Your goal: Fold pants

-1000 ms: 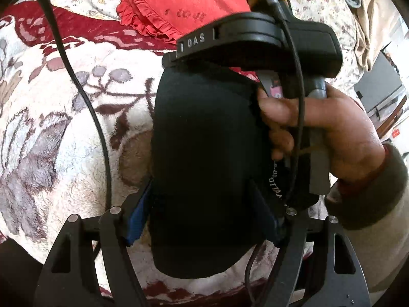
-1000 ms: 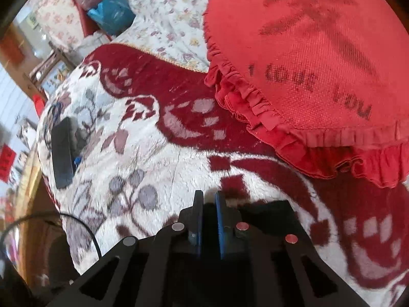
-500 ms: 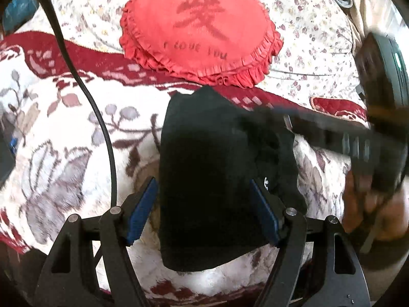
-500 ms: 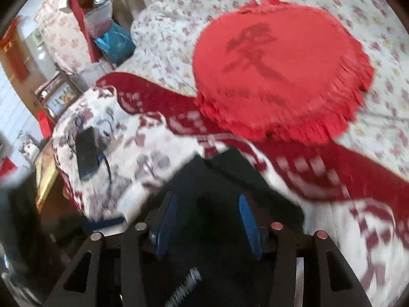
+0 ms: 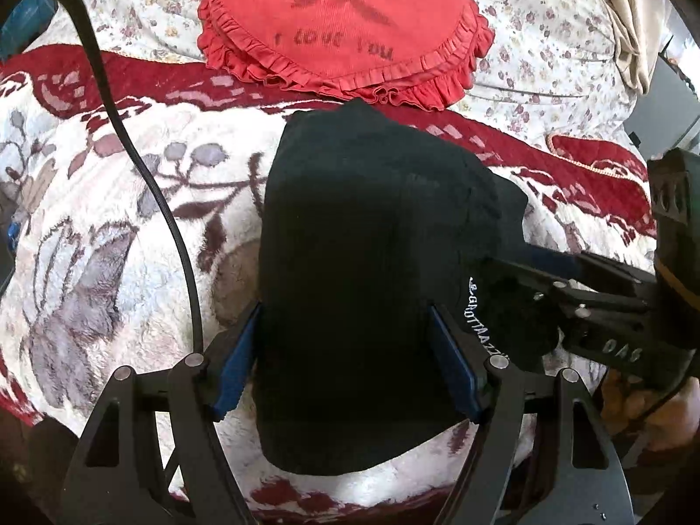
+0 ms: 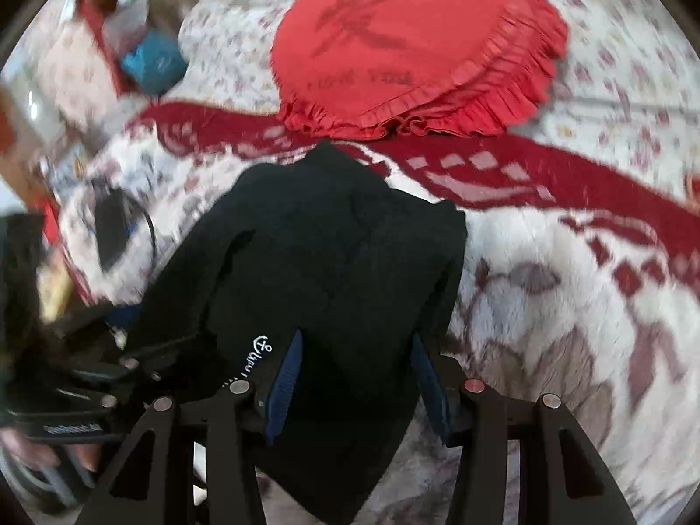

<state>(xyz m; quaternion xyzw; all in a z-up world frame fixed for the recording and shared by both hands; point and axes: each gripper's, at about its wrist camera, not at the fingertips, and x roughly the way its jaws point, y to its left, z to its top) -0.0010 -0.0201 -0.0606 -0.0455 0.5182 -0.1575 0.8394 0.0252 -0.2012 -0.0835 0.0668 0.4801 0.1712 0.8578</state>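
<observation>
We see one bed [image 5: 109, 218] with a red and white blanket, and on it one pair of black pants [image 5: 358, 262], folded to a compact bundle in the middle, just near of one red cushion [image 5: 345, 22]. The folding looks almost finished; we judge the next move is only pressing it flat. We have two tools: the left tool [image 5: 345, 358] stands wide around the bundle, the right tool [image 6: 356, 376] is half open and grips nothing.

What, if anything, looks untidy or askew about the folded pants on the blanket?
The black pants are folded but not squarely: on the side toward the right gripper an under layer with white lettering sticks out past the top layer, so the edges don't line up.
</observation>
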